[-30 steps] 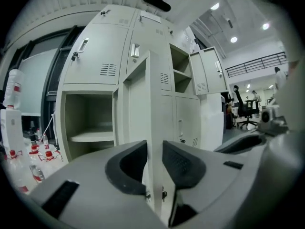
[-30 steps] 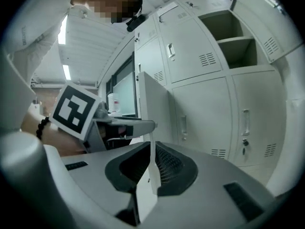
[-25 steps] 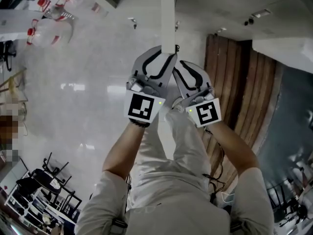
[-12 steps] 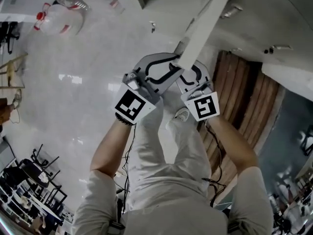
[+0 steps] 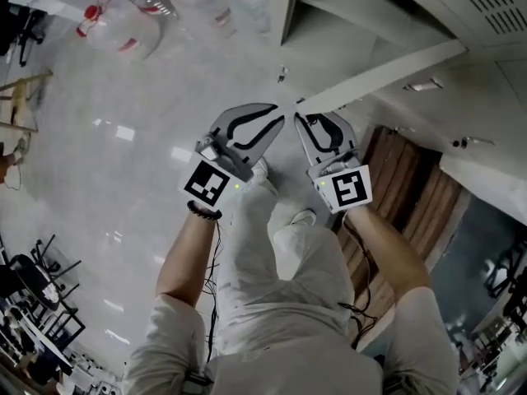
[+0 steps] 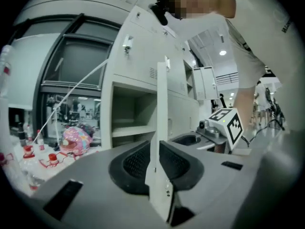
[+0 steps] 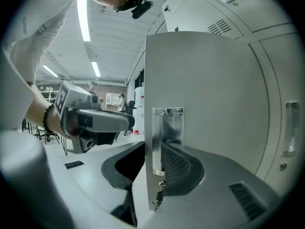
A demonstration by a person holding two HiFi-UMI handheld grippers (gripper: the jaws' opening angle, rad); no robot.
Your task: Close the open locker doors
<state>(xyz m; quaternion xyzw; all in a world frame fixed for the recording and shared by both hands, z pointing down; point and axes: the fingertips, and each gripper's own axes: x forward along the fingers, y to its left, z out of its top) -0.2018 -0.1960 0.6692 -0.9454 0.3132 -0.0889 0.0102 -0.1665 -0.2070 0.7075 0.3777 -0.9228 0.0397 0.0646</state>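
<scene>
As seen from head view: locker door edge-on, running toward 2 o'clock; left gripper and right gripper meet at its near end. Left gripper view: jaws clamped on door edge, upright at 12. Right gripper view: jaws clamped on door edge at handle.

Pale glossy floor seen from above, light patches reflected in it. Brown wooden slats set at right of head view; floor or wall not told. Black chairs clustered at lower left. Clear bottles with red caps grouped at upper left. Large dark-framed window shown in left gripper view, pink patterned object placed below it, kind not told. White ceiling lit by long strip lights in right gripper view.
</scene>
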